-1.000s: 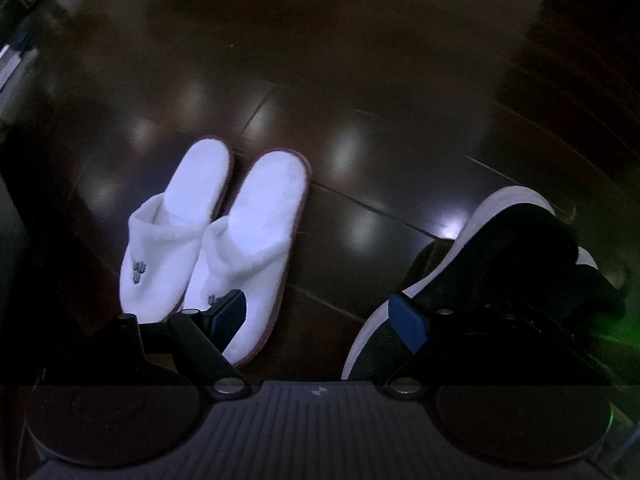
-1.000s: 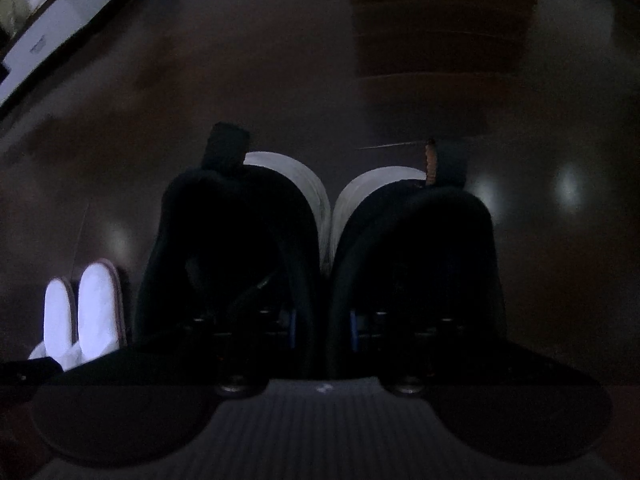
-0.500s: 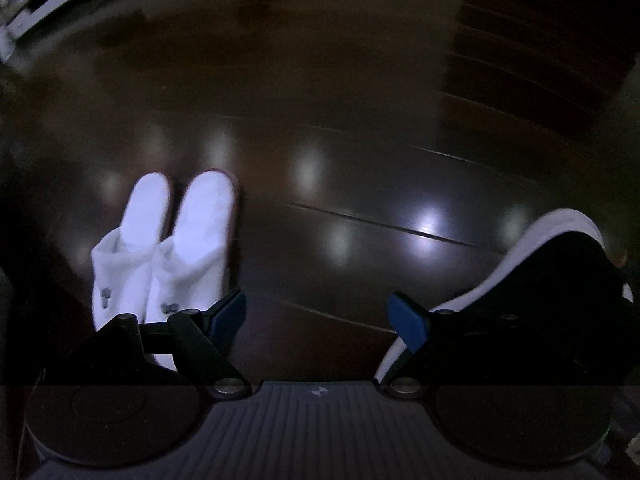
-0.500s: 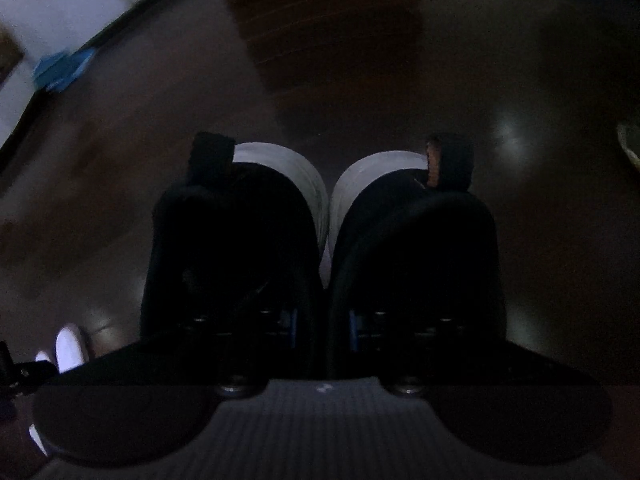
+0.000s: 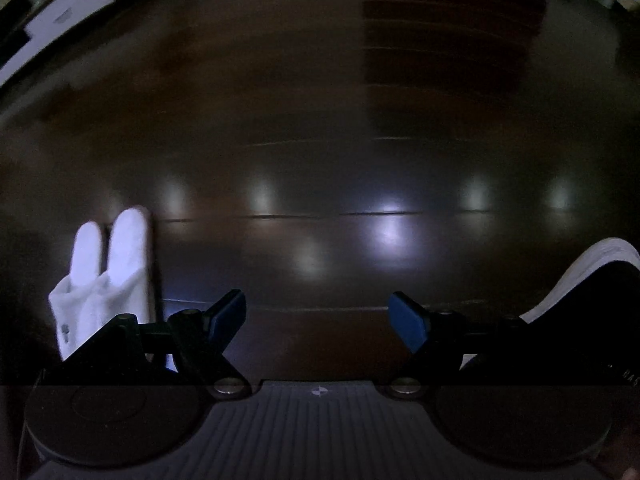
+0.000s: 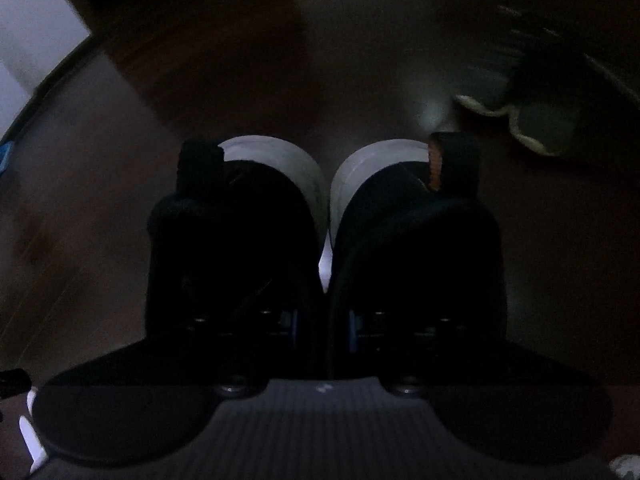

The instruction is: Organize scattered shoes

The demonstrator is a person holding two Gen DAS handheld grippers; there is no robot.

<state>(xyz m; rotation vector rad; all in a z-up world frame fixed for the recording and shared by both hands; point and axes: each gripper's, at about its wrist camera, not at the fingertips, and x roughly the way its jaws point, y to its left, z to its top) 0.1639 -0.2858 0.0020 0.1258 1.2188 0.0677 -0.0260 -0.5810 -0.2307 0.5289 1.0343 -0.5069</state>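
Two black sneakers with white soles, one on the left and one on the right, hang side by side in the right wrist view. My right gripper is shut on their inner walls, one finger inside each shoe. In the left wrist view my left gripper is open and holds nothing, above bare floor. A pair of white slippers lies neatly together on the floor to its left. The black sneaker shows at that view's right edge.
Dark glossy wooden floor fills both views. Another dark shoe with a pale sole lies blurred at the upper right of the right wrist view. A white box or board runs along the far left, and white wall too.
The left view has swung away, so the slippers now sit smaller and further left. The right gripper has turned with the sneakers, bringing the blurred shoe into view.
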